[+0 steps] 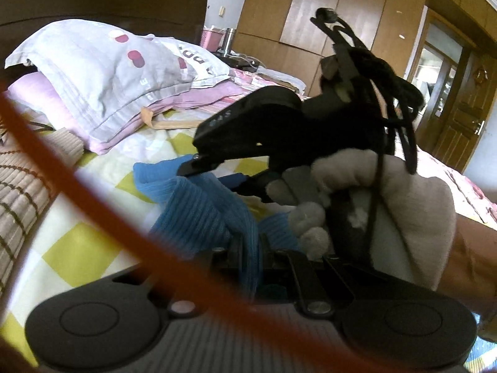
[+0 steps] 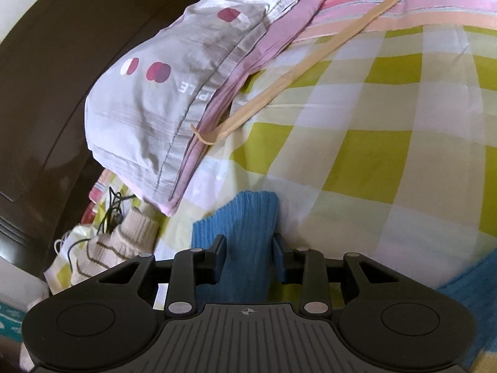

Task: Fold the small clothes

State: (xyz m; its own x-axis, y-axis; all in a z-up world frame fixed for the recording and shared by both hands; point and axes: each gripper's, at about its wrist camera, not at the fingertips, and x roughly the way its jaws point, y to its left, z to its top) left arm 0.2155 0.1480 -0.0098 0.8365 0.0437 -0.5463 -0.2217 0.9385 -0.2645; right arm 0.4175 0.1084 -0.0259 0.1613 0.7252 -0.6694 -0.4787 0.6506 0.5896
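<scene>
Blue knit held by both grippers over the checked bed sheet.
Your left gripper (image 1: 250, 259) pinches the blue garment (image 1: 198, 199) tight to anchor it; your right gripper (image 2: 248, 258) stands spread astride its free end, nothing pressed, near the pillow (image 2: 161, 93).

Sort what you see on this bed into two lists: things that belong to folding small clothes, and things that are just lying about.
Belongs to the job:
- blue knitted garment
- left gripper, pinched shut on it
- right gripper, fabric between its fingers
- beige striped knit, possibly next

Just lying about:
- grey pillow
- wooden stick
- black cable
- checked sheet
</scene>
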